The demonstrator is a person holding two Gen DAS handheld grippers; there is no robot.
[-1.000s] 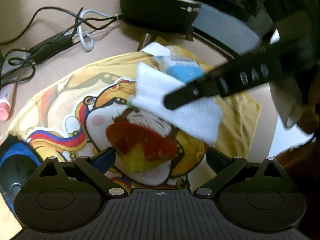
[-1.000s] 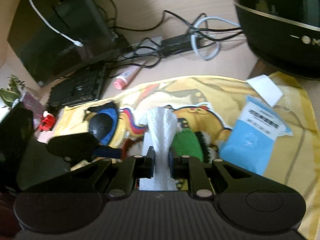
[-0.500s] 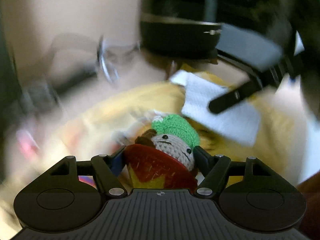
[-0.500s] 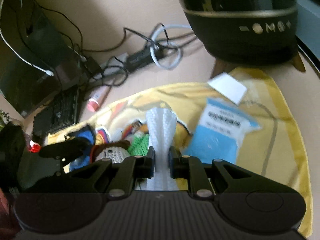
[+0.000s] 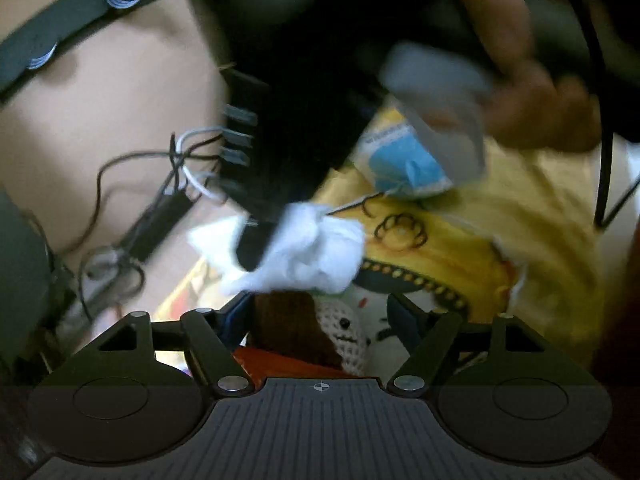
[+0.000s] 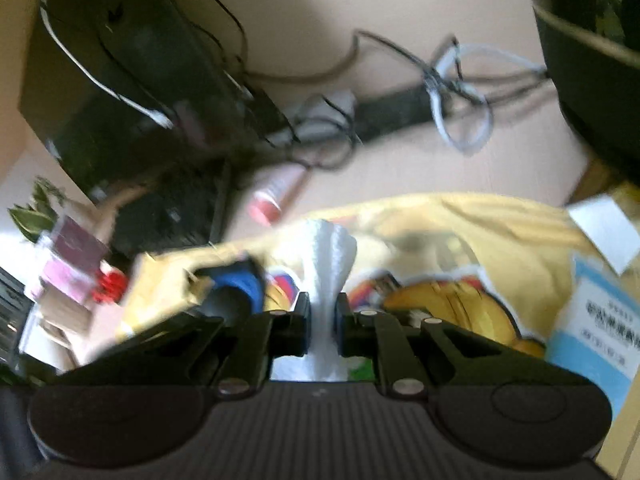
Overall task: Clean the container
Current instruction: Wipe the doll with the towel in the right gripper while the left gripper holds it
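Note:
My left gripper (image 5: 320, 312) is shut on a red and yellow container (image 5: 288, 360) that carries a crocheted doll with a cream face (image 5: 344, 332). My right gripper (image 6: 322, 320) is shut on a white paper towel (image 6: 330, 256), which sticks up between its fingers. In the left wrist view the same towel (image 5: 308, 252) hangs crumpled from the right gripper's black finger (image 5: 256, 240), just above the container and doll. Whether the towel touches them I cannot tell.
A yellow cartoon-print cloth (image 5: 500, 248) covers the desk under both grippers. A blue and white packet (image 6: 596, 320) lies on it at the right. Cables and a power strip (image 6: 392, 112), a keyboard (image 6: 168, 208), a pink tube (image 6: 276, 196) and a black appliance (image 6: 592, 60) lie behind.
The left gripper has lifted and tilted the container toward the right gripper. The towel has come down from above the cloth to just over the container. Both views are motion-blurred.

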